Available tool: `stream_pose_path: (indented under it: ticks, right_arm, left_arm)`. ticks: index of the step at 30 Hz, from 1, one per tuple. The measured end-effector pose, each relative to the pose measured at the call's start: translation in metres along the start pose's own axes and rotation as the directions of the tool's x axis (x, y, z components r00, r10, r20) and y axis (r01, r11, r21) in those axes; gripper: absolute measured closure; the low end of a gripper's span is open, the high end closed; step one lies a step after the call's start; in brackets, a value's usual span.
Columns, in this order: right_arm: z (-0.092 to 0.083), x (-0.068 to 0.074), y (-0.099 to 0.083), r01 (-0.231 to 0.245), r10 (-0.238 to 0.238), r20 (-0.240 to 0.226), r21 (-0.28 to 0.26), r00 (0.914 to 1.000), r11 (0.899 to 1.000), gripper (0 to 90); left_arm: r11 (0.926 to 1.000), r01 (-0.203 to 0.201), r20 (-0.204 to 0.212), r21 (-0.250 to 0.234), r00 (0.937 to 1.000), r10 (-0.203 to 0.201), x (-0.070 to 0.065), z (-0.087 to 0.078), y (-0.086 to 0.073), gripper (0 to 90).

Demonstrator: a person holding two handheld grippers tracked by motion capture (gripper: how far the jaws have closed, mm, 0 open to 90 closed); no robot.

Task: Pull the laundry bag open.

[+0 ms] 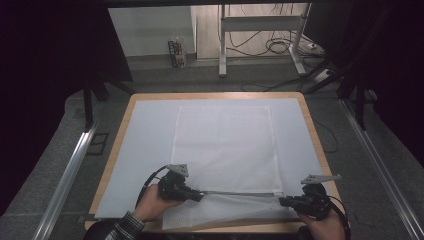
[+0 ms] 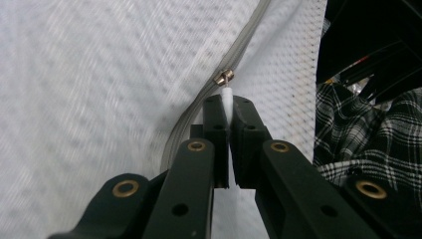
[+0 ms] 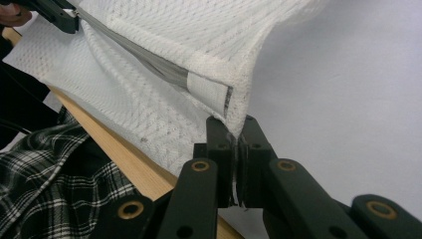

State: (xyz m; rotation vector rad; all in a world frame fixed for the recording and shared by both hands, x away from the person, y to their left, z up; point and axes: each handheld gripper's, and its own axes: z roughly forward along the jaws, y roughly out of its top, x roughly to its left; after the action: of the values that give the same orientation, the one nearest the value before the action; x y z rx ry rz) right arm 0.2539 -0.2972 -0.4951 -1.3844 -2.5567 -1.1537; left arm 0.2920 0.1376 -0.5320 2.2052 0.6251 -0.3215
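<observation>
Left gripper (image 1: pixel 196 196): You hold it at the left end of the zipper (image 1: pixel 240 193). Its fingers (image 2: pixel 215 117) are pinched tight on the little white pull tab (image 2: pixel 227 97).

Pull tab: It sticks out of the small metal slider (image 2: pixel 223 77), which sits on the zipper just past your fingers in the left gripper view.

Mesh bag (image 1: pixel 225 145): It is white and lies flat in the middle of the tabletop (image 1: pixel 310 125), on a pale sheet (image 1: pixel 145 140). Its near edge hangs just over the near edge of the tabletop.

Zipper: It is a grey strip along the near side of the bag. Its long line runs left to right, from one gripper to the other. It looks pulled straight between them.

Right gripper (image 1: pixel 286 201): You hold it at the right end of the zipper. Its fingers (image 3: pixel 217 137) are shut tight on the bag's corner seam (image 3: pixel 238 112), just past the zipper's end patch (image 3: pixel 209 92).

What the next move turns on: The slider is at the left hand, and the whole zipper lies to the right of it. So the left hand is the one to slide, straight along the zipper toward the right gripper. The right hand should just hold the corner firm.

Watch out: If you pull off that line, I think the mesh may bunch up and the slider may stick.
</observation>
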Motion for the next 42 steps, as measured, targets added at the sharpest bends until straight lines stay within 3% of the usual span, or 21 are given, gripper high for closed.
stream_pose_path:
  ticks: [24, 42]
  right_arm:
    - [0.000, 0.001, 0.000, 0.001, -0.001, 0.002, 0.001, 1.0000, 1.000, 85.1]
    - [0.001, 0.000, 0.000, -0.001, 0.001, 0.009, 0.002, 1.0000, 1.000, 85.0]
  left_arm:
    - [0.9994, 0.031, -0.042, -0.018, 0.9986, -0.031, 0.001, -0.027, -0.024, 87.1]
    - [0.9968, 0.068, -0.086, -0.040, 0.9938, -0.072, 0.004, -0.051, -0.046, 87.0]
